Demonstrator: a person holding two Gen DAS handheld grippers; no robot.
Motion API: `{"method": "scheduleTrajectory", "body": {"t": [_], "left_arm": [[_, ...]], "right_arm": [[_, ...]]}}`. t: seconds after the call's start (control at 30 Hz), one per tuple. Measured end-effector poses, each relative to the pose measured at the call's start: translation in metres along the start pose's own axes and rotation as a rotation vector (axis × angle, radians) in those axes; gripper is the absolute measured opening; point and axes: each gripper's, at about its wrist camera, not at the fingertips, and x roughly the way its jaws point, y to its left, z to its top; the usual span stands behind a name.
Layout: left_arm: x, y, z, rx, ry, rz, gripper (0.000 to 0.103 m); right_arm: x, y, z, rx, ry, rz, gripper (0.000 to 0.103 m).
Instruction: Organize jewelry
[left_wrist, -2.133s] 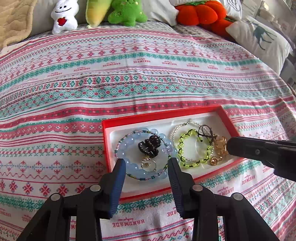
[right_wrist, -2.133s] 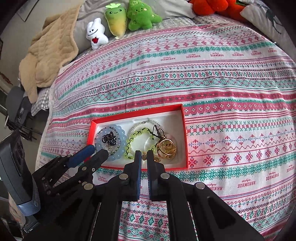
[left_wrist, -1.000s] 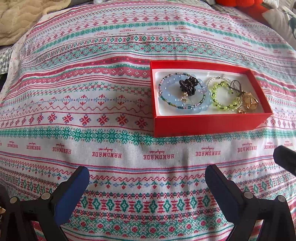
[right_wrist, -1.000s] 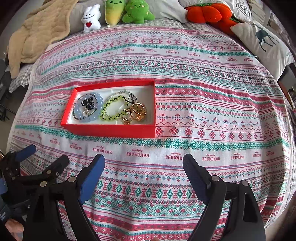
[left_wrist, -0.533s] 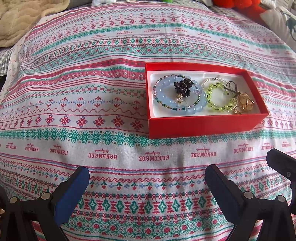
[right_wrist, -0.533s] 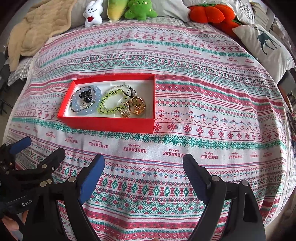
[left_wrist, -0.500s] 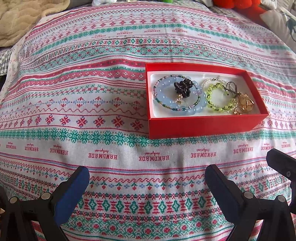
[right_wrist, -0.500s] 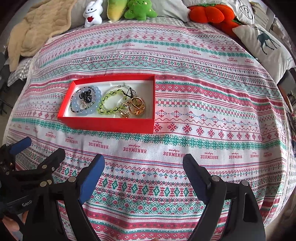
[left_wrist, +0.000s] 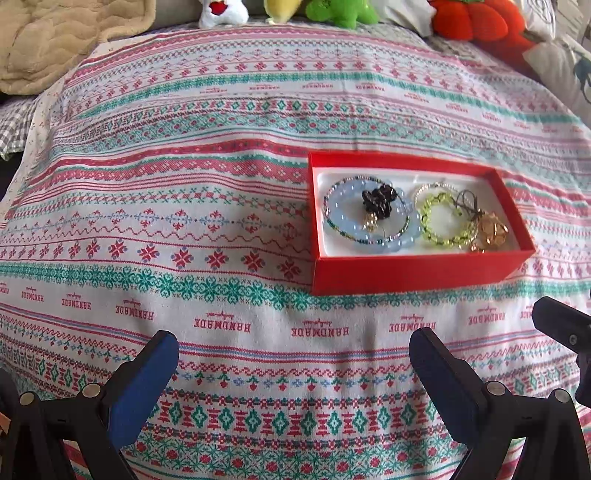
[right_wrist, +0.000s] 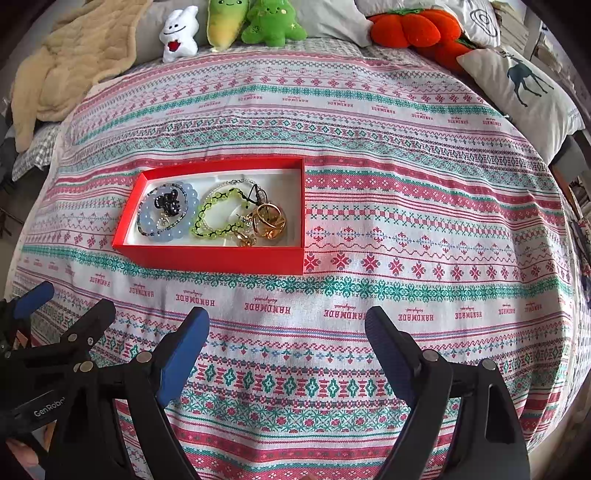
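Left gripper (left_wrist: 293, 363): jaws spread wide and empty, low in the frame, hanging over the bedspread (left_wrist: 184, 184) well short of the box.
Right gripper (right_wrist: 286, 341): jaws likewise released and holding nothing, at the bottom centre of its view; its dark tip also shows at the right edge of the left view.
Red box (right_wrist: 218, 258): an open shallow tray with a white lining, left of centre in the right view and right of centre in the left view, sitting flat on the bed.
Blue bead bracelet (left_wrist: 341, 225): left half of the box, with a dark clustered piece (left_wrist: 376, 201) lying on top of it.
Green bead bracelet (right_wrist: 216, 216): middle of the box, its black cord running toward the gold pieces.
Gold rings (right_wrist: 269, 221): right end of the box, touching the green bracelet and a small gold charm.
Task state: all the jewelry appears to lie in the box already; nothing loose shows on the bedspread.
Risk, tangling: the pieces overlap, so lifting one would likely drag its neighbour out by cord or beads.
Risk, soft base: the bed gives under pressure, so a push on the rim could tip the box and spill it.
Background: plush toys (right_wrist: 236, 22) and pillows along the top edge, well apart from the work.
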Motion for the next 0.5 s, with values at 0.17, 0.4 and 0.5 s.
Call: {"method": "scheduleTrajectory", "body": {"t": [0.17, 0.4, 0.5], "left_arm": [[-0.006, -0.002, -0.001, -0.019, -0.054, 0.003, 0.102], [-0.012, -0.006, -0.001, -0.027, -0.088, 0.003, 0.102], [-0.012, -0.009, -0.002, -0.031, -0.084, 0.003, 0.102]], "right_arm": [[-0.006, -0.002, 0.002, 0.018, -0.05, 0.007, 0.088], [-0.012, -0.004, 0.001, 0.015, -0.078, -0.002, 0.088], [-0.012, -0.005, 0.001, 0.016, -0.073, 0.0, 0.088]]}}
